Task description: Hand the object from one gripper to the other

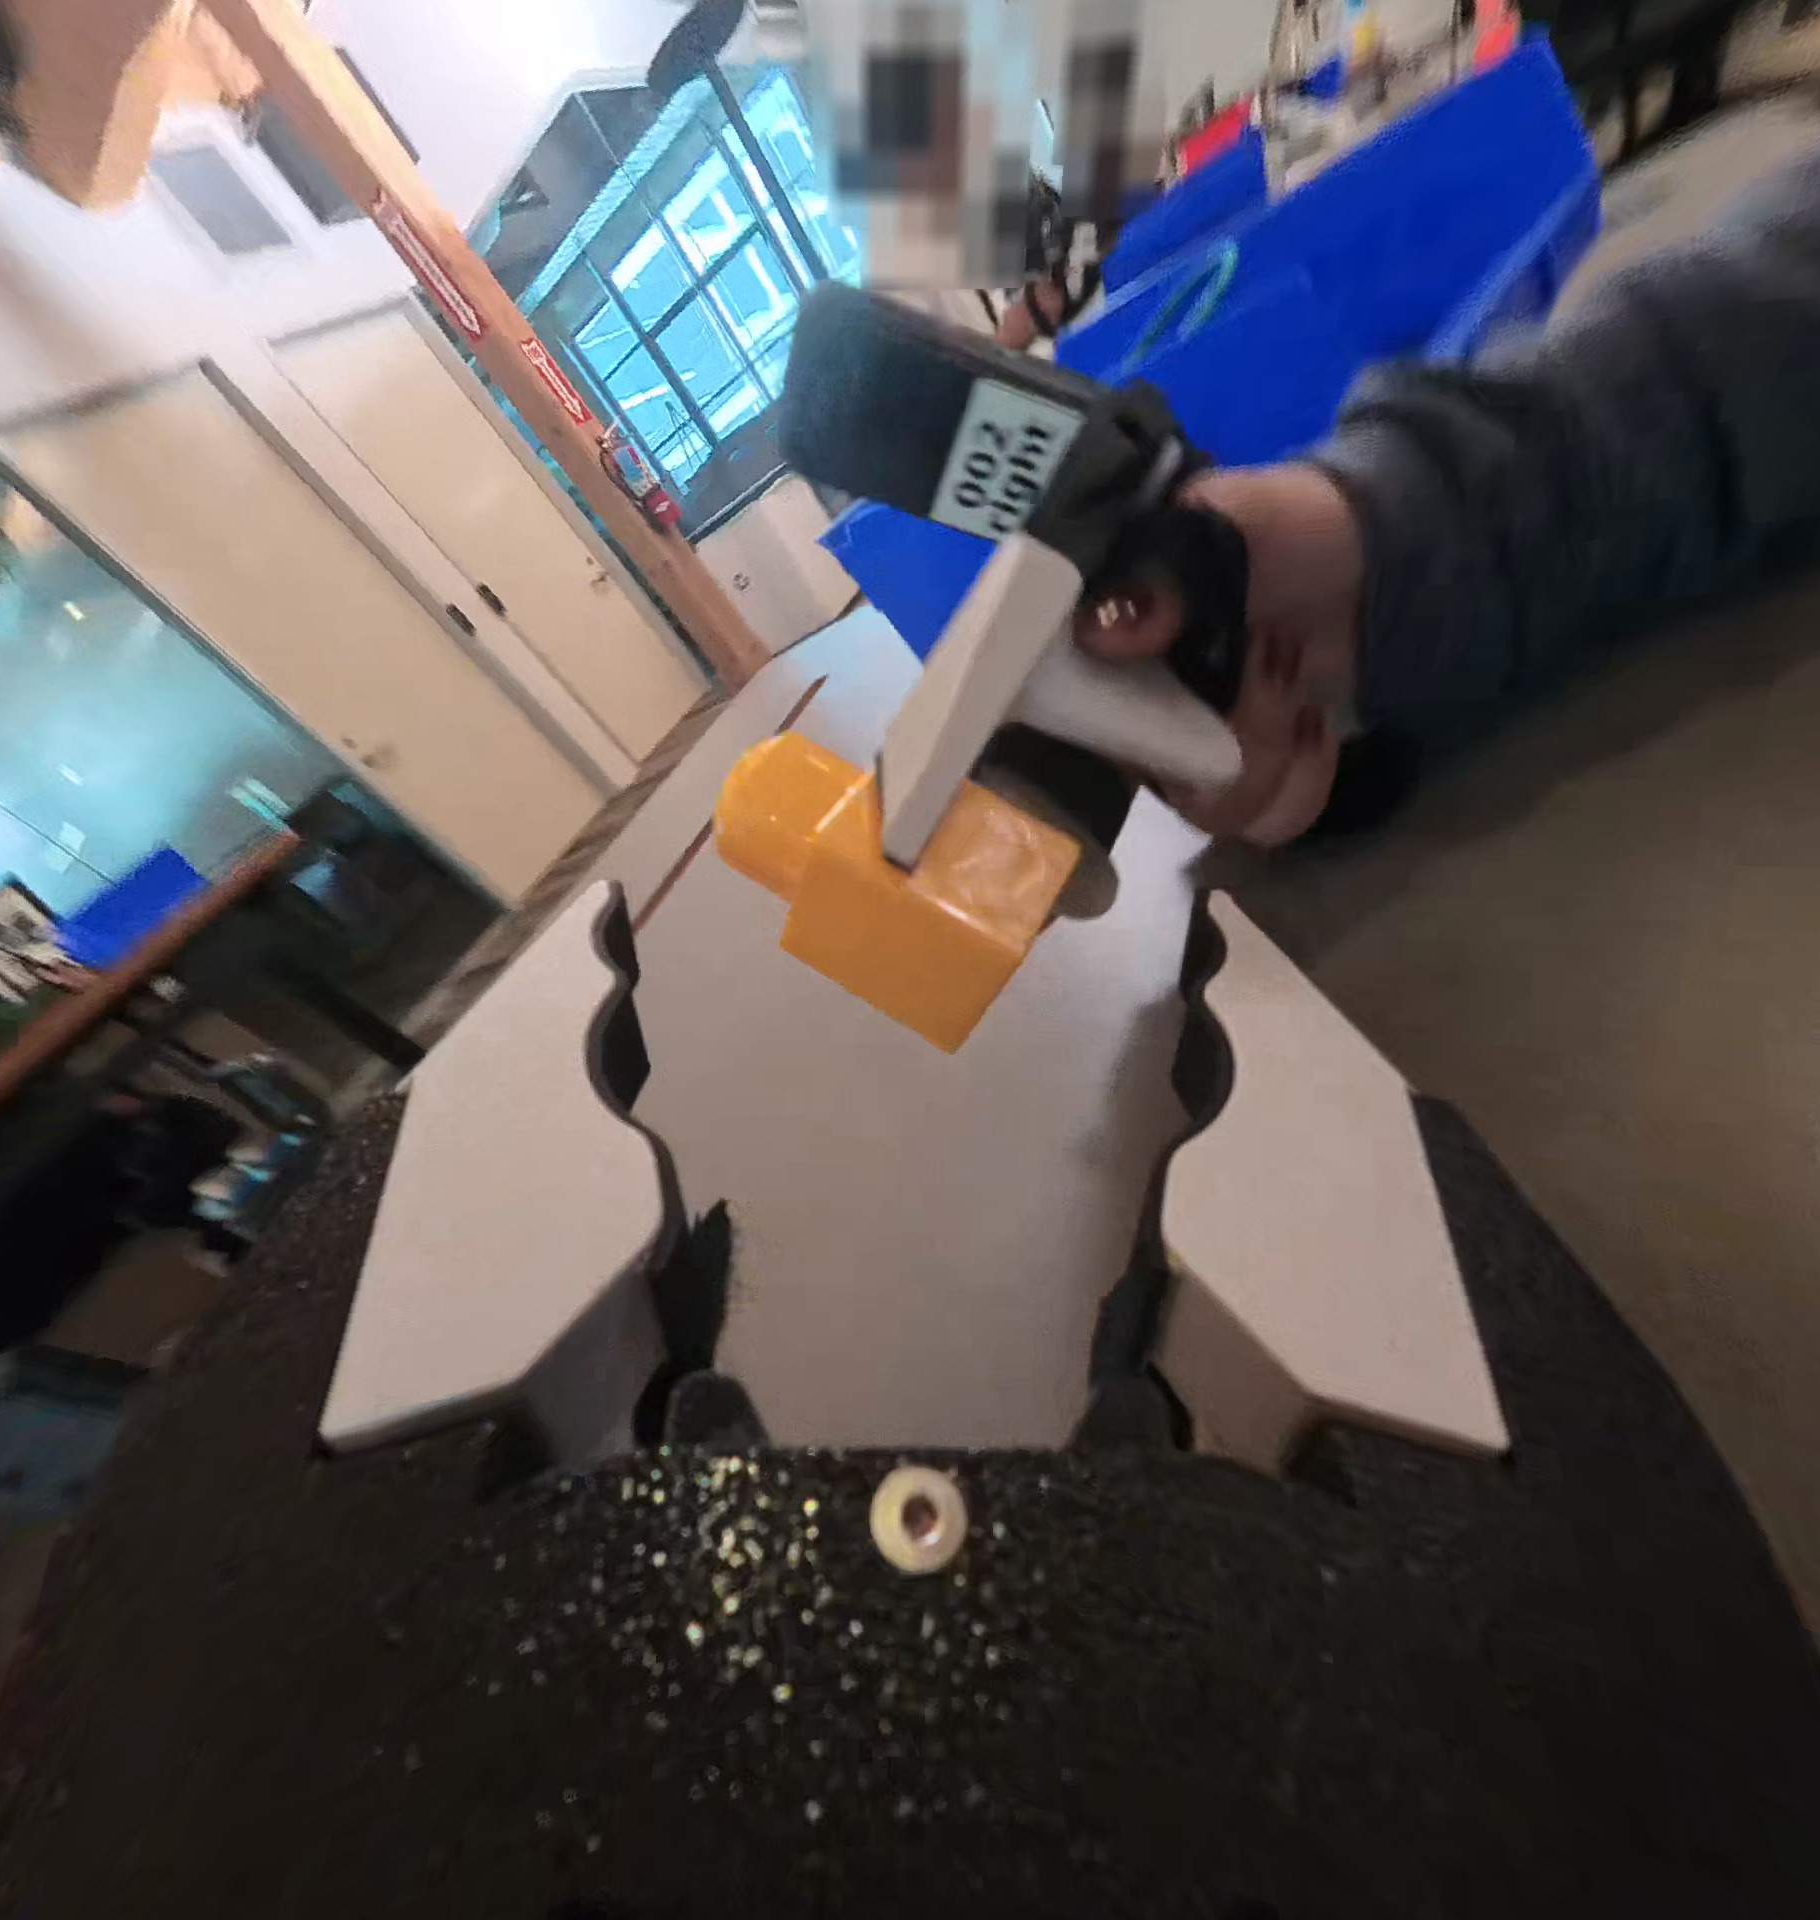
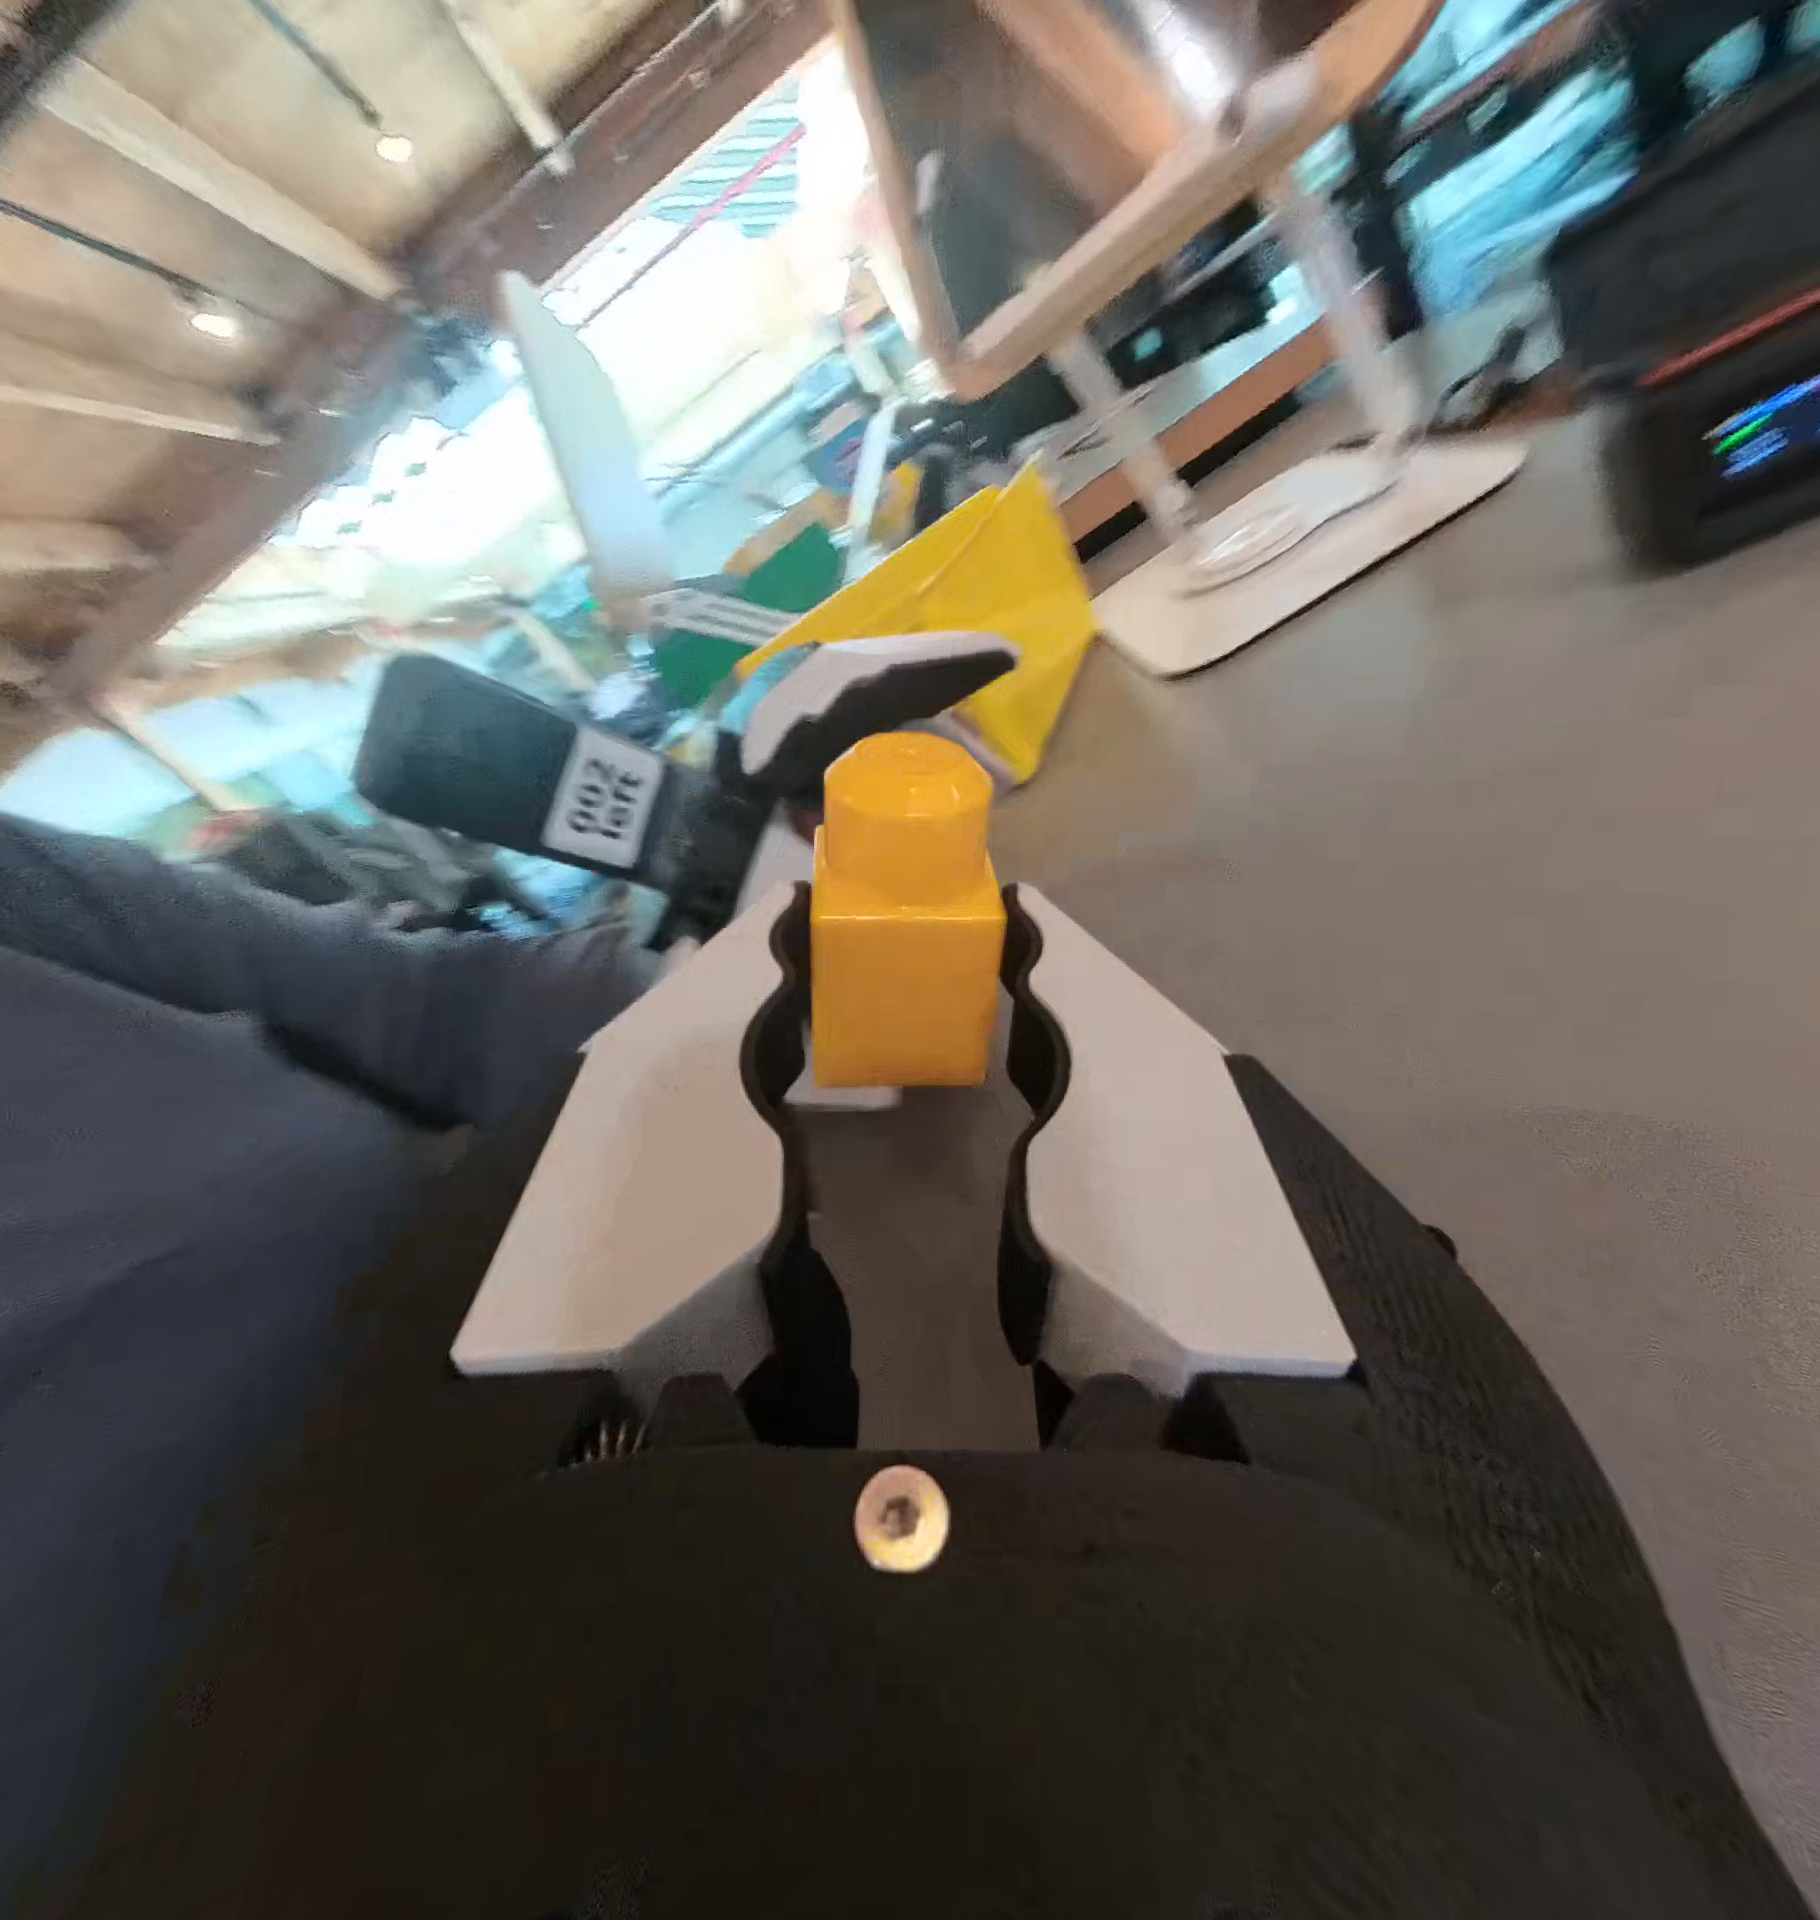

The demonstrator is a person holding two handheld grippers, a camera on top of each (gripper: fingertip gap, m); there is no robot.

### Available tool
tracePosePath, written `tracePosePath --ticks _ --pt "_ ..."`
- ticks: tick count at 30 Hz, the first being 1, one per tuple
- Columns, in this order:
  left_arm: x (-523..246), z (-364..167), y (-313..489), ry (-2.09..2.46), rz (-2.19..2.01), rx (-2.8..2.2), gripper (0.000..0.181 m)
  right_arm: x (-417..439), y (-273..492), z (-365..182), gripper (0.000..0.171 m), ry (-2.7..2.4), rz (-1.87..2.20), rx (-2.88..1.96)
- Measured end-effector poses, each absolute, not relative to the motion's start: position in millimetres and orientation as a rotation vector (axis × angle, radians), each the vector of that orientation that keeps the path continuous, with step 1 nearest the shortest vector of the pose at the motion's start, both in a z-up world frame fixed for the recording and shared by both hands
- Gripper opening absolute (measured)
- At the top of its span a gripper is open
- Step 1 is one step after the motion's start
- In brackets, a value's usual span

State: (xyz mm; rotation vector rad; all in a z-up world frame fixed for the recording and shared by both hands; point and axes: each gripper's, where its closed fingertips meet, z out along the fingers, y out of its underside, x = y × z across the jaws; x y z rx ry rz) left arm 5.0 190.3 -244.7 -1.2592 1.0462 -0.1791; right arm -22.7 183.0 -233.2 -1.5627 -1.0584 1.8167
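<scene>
An orange toy brick [image 2: 901,987] with one round stud sits clamped between the fingers of my right gripper [image 2: 906,914], stud pointing away. In the left wrist view the same brick [image 1: 885,904] hangs from the right gripper [image 1: 999,862], whose near grey finger [image 1: 963,707] presses on its top. My left gripper [image 1: 906,914] is open wide, and the brick's lower corner is between its fingertips without touching them. In the right wrist view one of the left gripper's fingers [image 2: 875,681] shows just past the stud.
A white table [image 1: 885,1195] lies under the grippers. Blue bins [image 1: 1353,260] stand at the back right, and a person's hand and dark sleeve [image 1: 1612,468] hold the right gripper. A yellow bin [image 2: 1010,592] and a white stand base [image 2: 1301,540] rest on the grey floor [image 2: 1457,935]. Both grippers' tips are close together, under 4 cm apart.
</scene>
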Motion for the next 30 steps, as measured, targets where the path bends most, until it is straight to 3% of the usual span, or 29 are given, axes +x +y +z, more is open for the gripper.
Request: tracePosePath --ticks 7,10,12,16,19,23,27,30 --pt "13 -247 182 1.146 -0.045 -1.135 0.072 -16 158 -235 0.035 -1.167 2.056 -1.614" --pt "12 -241 181 1.119 -0.074 -1.125 0.081 -17 152 -240 0.035 -1.229 2.029 -1.627" --pt "16 -246 178 1.159 -0.085 -1.121 0.068 -18 151 -242 0.035 -1.238 2.02 -1.64" --pt "9 -247 191 1.103 -0.033 -1.198 0.066 -22 164 -242 0.035 -1.147 1.954 -1.659" --pt "-10 -250 213 1.022 0.139 -1.31 0.065 -27 195 -245 0.051 -0.94 1.784 -1.72" --pt "-20 -258 225 1.013 0.276 -1.386 0.066 -34 201 -258 0.061 -0.994 1.439 -1.76" --pt "-19 -255 225 0.999 0.284 -1.377 0.065 -39 198 -262 0.044 -1.059 1.213 -1.725" --pt "-14 -246 216 0.989 0.193 -1.309 0.066 -38 191 -256 0.044 -1.07 1.338 -1.716"
